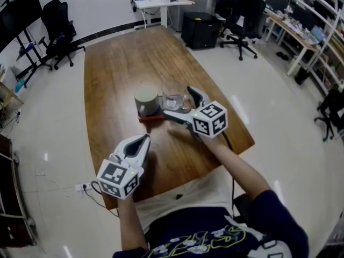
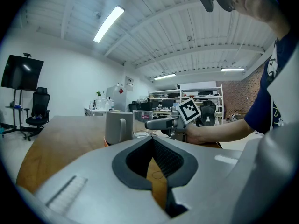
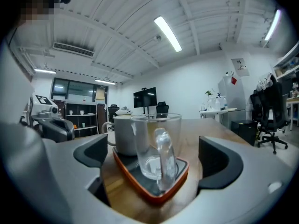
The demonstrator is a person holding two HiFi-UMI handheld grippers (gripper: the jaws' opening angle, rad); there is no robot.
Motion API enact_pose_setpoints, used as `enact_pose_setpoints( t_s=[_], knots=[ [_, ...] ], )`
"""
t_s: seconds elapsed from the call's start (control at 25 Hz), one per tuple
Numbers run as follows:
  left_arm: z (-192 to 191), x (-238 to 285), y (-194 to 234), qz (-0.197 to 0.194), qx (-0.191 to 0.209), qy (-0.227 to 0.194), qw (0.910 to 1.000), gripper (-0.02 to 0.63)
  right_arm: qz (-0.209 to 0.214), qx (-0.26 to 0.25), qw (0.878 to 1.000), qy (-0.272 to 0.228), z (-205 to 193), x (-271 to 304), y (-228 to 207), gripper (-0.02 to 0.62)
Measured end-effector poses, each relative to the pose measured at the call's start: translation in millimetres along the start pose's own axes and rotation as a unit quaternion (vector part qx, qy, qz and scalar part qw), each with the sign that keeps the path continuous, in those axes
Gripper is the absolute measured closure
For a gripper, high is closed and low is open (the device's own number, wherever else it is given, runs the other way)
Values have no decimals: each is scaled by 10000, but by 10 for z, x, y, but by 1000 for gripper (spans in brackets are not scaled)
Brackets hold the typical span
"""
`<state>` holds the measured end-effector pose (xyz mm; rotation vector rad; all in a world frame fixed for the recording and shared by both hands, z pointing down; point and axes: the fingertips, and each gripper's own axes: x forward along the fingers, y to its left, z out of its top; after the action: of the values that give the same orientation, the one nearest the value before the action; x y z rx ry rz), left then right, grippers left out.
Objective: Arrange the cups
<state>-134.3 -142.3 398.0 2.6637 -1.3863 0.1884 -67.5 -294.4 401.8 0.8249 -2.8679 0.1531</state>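
My right tool [image 3: 155,158] gapes wide around the glass [image 3: 154,139] on the tray [image 3: 140,191], gripping nothing; closing off-centre could tip it against the mug [image 3: 122,136]. My left tool [image 2: 153,158] is shut, empty.

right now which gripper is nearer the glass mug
Right. The right gripper, jaws open, flanks the glass mug on the tray; the left gripper is shut, well back toward the person.

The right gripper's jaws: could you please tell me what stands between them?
The glass mug, standing on the orange-rimmed tray beside the grey mug. The right gripper has its jaws apart, not touching it, as the right gripper view shows.
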Motion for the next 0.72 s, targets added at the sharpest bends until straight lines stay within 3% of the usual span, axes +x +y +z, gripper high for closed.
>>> enact_pose_setpoints(
  t_s=[0.36,0.44,0.52,0.68,0.72],
  knots=[
    [1,-8,13,-1,2,6,10000,604,50,1,10000,25,-135,-642,384,27],
    [1,-10,9,-2,3,3,10000,604,141,16,9999,95,-177,-749,473,111],
    [-1,-10,9,1,5,1,10000,604,227,-1,9997,82,-188,-825,549,238],
    [7,-5,8,-1,7,4,10000,604,475,-62,9989,2,-165,-883,667,599],
    [6,-6,7,-2,7,5,10000,605,621,-84,9980,5,-165,-878,708,600]
  ],
)
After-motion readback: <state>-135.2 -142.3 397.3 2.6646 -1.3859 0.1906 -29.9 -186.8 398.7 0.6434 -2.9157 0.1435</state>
